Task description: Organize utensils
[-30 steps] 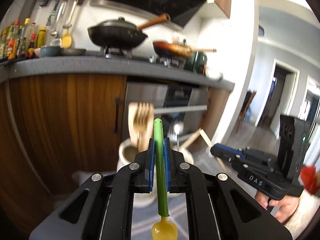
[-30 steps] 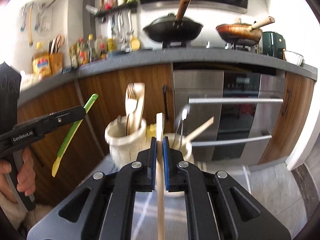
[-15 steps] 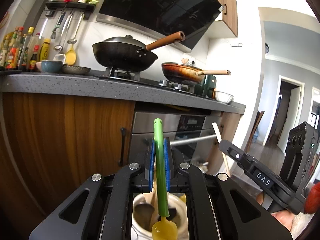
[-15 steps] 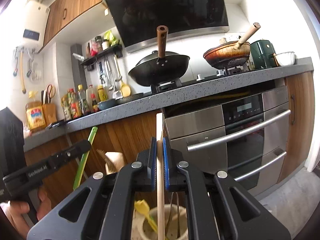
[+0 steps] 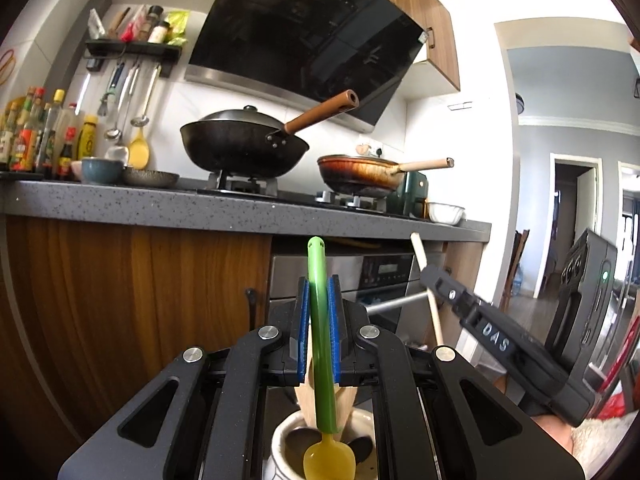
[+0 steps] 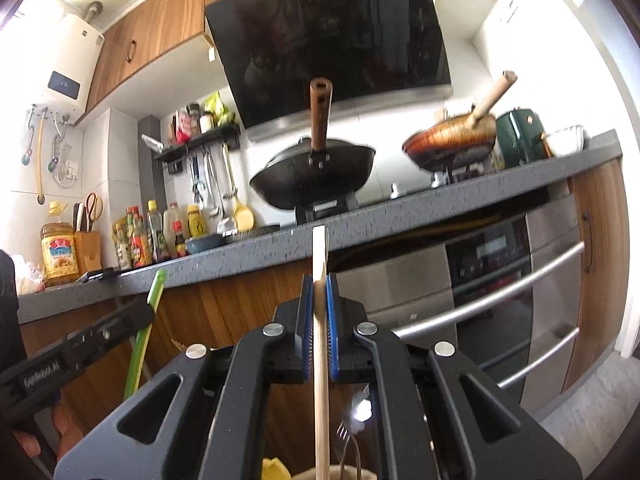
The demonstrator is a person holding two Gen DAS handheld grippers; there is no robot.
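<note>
Green-handled spoon with a yellow bowl (image 5: 321,360) sits clamped between the left gripper (image 5: 319,334) jaws, bowl end hanging just under them over the white ceramic utensil crock (image 5: 282,446). Right gripper (image 6: 319,330) is squeezed onto a pale wooden stick handle (image 6: 320,360), upright between its jaws.

Glossy green plastic spoon (image 5: 320,344), pale matt wooden stick (image 6: 321,352), glazed white ceramic crock (image 5: 285,440), speckled stone counter (image 5: 132,204).

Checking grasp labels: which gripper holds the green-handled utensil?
The left gripper: it clamps the green-handled spatula; the right gripper clamps a plain wooden stick.
</note>
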